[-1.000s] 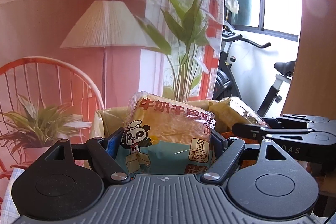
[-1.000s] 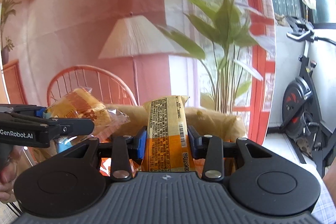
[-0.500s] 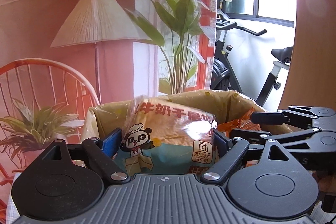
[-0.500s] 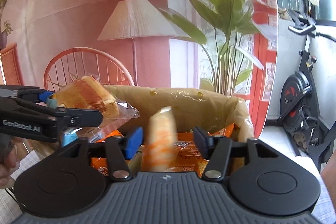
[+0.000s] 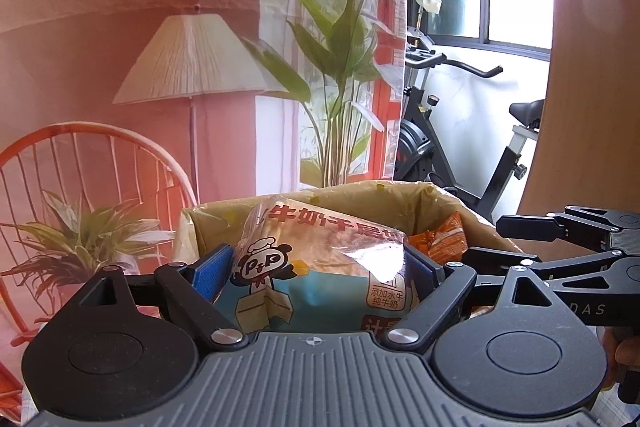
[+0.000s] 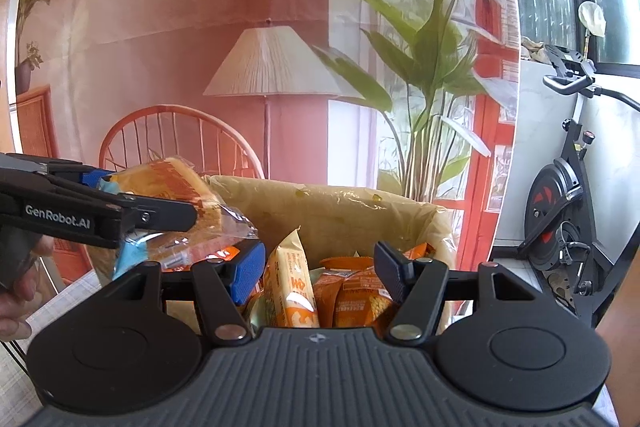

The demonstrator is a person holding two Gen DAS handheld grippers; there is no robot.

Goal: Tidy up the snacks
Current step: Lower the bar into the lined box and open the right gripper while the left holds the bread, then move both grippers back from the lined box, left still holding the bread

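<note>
the left gripper [image 5: 320, 267] holds a panda-printed bread bag [image 5: 320, 259] in wide jaws over the lined bin [image 6: 340, 203]. the right gripper [image 6: 320, 267] has just opened its jaws; they stand apart, gripping nothing. the yellow snack bar [image 6: 292, 279] lies in the bin among orange packets [image 6: 356, 295].

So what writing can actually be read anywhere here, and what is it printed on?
"GenRobot.AI": side of the left gripper.
"DAS": letters showing on the right gripper, rest hidden.
"牛奶千层", "P&P", "添加水牛纯牛奶": bread packet in the left gripper.
Orange snack packs in the box: print too small to read.
</note>
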